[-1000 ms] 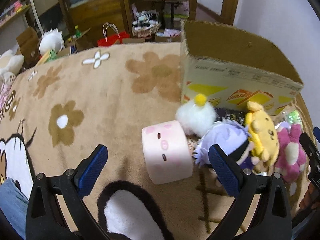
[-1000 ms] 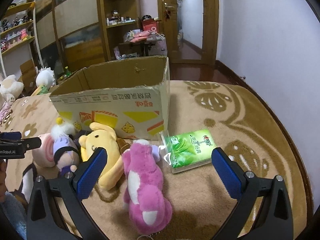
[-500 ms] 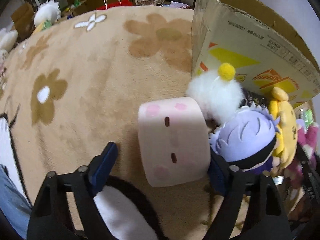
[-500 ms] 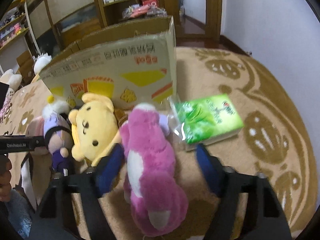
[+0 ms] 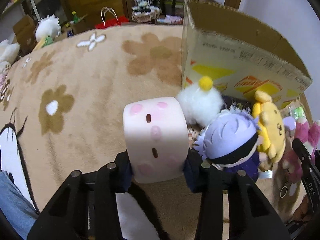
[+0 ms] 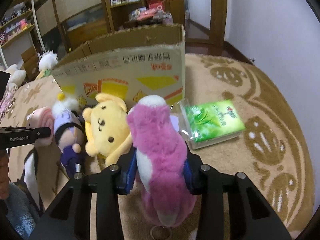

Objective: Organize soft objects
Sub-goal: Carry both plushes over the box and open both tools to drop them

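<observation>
The left gripper (image 5: 157, 169) is clamped on a pale pink, roll-shaped plush with a small face (image 5: 155, 138); the toy sits between the two fingers, its lower sides pressed by the pads, most of its body reaching out ahead of them above the tan flower-patterned fleece blanket (image 5: 84, 92). The right gripper (image 6: 159, 175) is closed around a fuzzy magenta bear plush with a white belly (image 6: 160, 154), held at mid-body. Just beside the pink roll sit a white fluffy plush with a yellow pompom (image 5: 201, 102), a lavender-haired doll (image 5: 228, 138) and a yellow dog plush (image 6: 108, 124), all in front of the open cardboard box (image 6: 130, 74). A green tissue pack (image 6: 212, 124) lies near the box's corner.
</observation>
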`<action>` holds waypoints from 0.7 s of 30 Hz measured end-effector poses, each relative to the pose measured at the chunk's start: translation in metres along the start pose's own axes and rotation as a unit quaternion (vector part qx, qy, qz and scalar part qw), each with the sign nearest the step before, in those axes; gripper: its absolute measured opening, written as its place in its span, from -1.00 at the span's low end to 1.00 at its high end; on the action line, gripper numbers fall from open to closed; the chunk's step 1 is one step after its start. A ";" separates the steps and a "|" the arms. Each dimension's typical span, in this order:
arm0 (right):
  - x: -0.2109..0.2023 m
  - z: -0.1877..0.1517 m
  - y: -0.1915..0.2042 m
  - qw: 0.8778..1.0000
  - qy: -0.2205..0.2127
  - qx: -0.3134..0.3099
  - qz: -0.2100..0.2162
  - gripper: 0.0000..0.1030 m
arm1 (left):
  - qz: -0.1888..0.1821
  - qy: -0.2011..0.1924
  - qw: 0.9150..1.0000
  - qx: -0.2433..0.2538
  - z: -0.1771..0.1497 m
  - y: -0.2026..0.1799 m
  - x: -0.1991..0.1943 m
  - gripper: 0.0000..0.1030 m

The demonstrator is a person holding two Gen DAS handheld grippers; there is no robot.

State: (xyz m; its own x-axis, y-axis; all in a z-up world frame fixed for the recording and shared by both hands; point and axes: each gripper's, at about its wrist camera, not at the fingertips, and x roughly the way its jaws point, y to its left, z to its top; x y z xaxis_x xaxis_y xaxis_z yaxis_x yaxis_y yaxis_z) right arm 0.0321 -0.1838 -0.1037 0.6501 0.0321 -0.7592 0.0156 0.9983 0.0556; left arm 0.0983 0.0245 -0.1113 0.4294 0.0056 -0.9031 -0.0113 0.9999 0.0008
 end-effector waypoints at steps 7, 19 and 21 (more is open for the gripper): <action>-0.035 0.010 -0.009 0.998 -0.058 0.017 -0.017 -0.21 | 0.003 -0.077 0.997 0.019 -0.004 -0.008 -0.044 -0.23; -0.076 0.051 -0.012 0.989 -0.146 0.011 -0.025 -0.22 | -0.003 -0.183 0.983 0.020 0.012 -0.018 -0.114 -0.23; -0.079 0.061 -0.011 0.987 -0.156 0.005 -0.026 -0.21 | -0.006 -0.191 0.981 0.025 0.021 -0.021 -0.120 -0.23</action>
State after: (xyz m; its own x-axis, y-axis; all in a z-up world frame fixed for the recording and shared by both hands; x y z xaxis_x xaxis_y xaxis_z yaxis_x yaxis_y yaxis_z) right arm 0.0269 -0.2000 -0.0052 0.8502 -0.0372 -0.5251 0.0620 0.9976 0.0298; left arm 0.0665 0.0032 0.0059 0.7366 -0.0116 -0.6762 0.0355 0.9991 0.0215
